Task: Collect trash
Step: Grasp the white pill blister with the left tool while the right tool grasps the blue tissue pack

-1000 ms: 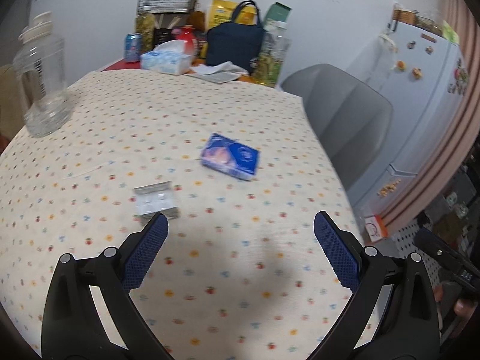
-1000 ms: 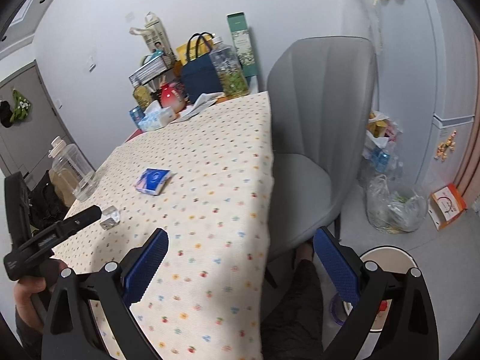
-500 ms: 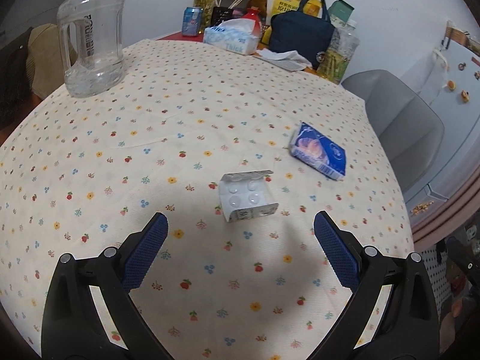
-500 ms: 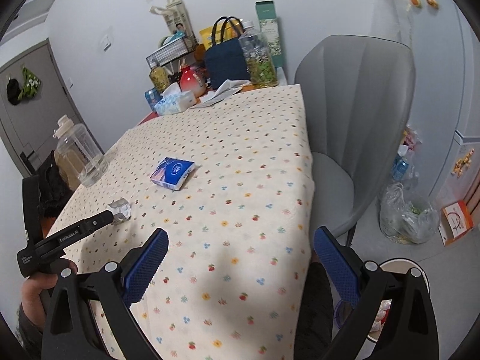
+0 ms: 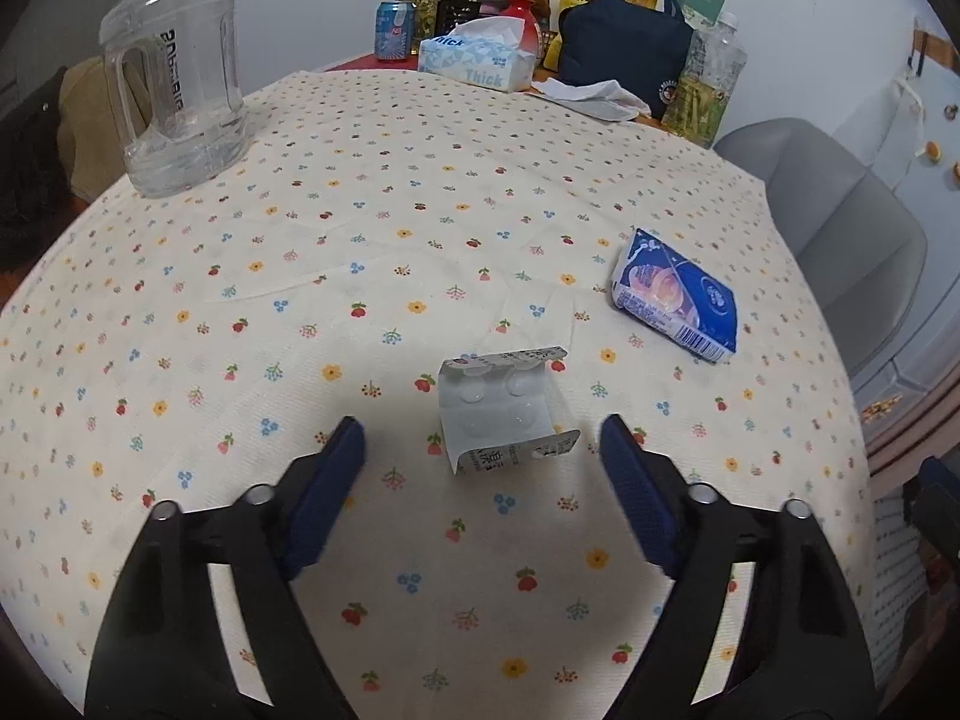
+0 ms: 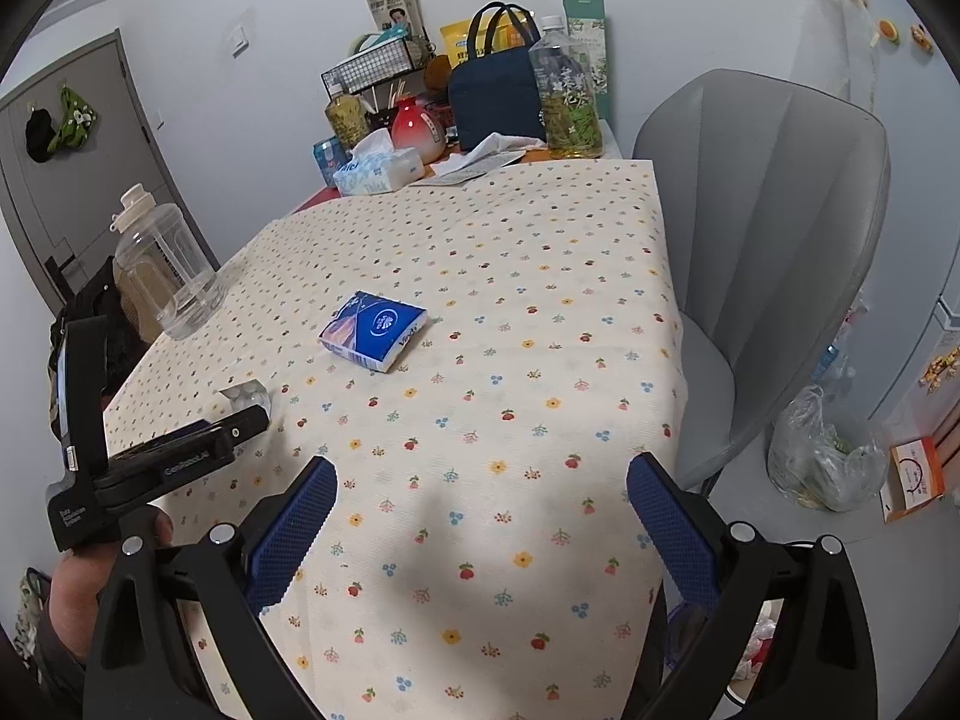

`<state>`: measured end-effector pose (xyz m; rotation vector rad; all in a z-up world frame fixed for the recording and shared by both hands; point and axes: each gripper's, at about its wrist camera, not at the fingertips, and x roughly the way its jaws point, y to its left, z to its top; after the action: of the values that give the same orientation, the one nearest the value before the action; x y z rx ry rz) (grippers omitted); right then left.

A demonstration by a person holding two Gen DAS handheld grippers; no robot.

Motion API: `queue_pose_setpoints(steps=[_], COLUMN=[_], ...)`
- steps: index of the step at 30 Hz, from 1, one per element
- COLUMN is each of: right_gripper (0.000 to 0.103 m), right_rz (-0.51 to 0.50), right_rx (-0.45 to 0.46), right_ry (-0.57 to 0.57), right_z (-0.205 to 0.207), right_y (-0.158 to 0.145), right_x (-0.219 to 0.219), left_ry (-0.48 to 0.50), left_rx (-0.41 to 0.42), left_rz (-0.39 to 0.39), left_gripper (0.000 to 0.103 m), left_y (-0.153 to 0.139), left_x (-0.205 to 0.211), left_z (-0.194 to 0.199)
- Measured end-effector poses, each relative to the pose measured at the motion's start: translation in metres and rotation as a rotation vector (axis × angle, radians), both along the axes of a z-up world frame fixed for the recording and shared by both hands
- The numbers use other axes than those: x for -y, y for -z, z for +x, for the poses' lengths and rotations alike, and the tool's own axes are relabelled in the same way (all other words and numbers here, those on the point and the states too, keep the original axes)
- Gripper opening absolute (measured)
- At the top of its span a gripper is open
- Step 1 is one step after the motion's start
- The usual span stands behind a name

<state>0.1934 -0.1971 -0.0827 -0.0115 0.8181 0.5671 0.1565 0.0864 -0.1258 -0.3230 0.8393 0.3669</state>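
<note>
**Ana:** Foil and clear plastic, that's what the left gripper (image 5: 480, 456) is lined up on: an emptied blister pack (image 5: 507, 414) lying on the flowered tablecloth (image 5: 300, 300). The pack sits between the two blue pads and slightly ahead of them, and the jaws are spread wide with nothing in them.

**Ben:** How would you take it?

**Ana:** My guess is it's light and springy, with both end flaps curled up. I'd come down low so the pads straddle the flat middle, then close gently; a hard squeeze could flick it away, and pads dragging on the cloth could bunch it up.

**Ben:** And the right gripper (image 6: 480, 516)?

**Ana:** Also spread and empty, hanging over the table edge nearest the camera, well apart from the blister pack. From its view the pack (image 6: 246, 397) lies just past the tip of the left tool.

**Ben:** Count things for me.

**Ana:** One blister pack. One blue tissue packet (image 5: 675, 300), beyond the blister pack and to its right, near it but not touching. One clear water jug (image 5: 174, 72), well beyond the pack to the left. Far past it, against the wall: one tissue box (image 5: 477, 63), one blue can (image 5: 395, 30), one navy lunch bag (image 5: 627, 54), one crumpled white cloth (image 5: 591, 95). Two grippers. One grey chair (image 6: 762, 252) off the table's right side.

**Ben:** Which count as trash?

**Ana:** The blister pack surely; the tissue packet I can't judge.
</note>
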Motion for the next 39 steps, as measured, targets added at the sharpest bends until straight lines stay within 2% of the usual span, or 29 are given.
queue_pose_setpoints(steps=[1, 3, 4, 7, 15, 23, 39], right_gripper=[0.095, 0.095, 0.095, 0.095, 0.095, 0.095, 0.095], right_rz=[-0.003, -0.010, -0.013, -0.019, -0.059, -0.116, -0.259], right_rx=[0.001, 0.004, 0.005, 0.006, 0.025, 0.030, 0.008], right_ry=[-0.003, -0.012, -0.015, -0.027, -0.081, -0.133, -0.191], right_z=[0.000, 0.000, 0.000, -0.001, 0.000, 0.019, 0.067], right_y=[0.000, -0.001, -0.001, -0.002, -0.006, -0.002, 0.036], right_x=[-0.001, -0.005, -0.007, -0.013, -0.040, -0.080, -0.149], left_ry=[0.003, 0.000, -0.007, -0.007, -0.026, -0.084, -0.169], left_rx=[-0.001, -0.003, -0.003, 0.016, 0.077, 0.113, 0.120], left_rz=[0.004, 0.010, 0.004, -0.046, -0.059, -0.066, -0.093], left_gripper=[0.071, 0.050, 0.044, 0.044, 0.043, 0.043, 0.044], left_y=[0.000, -0.001, -0.002, -0.004, -0.018, -0.028, -0.016], left_x=[0.000, -0.002, -0.005, -0.015, -0.030, -0.060, -0.103], left_z=[0.000, -0.002, -0.003, -0.009, -0.029, -0.051, -0.074])
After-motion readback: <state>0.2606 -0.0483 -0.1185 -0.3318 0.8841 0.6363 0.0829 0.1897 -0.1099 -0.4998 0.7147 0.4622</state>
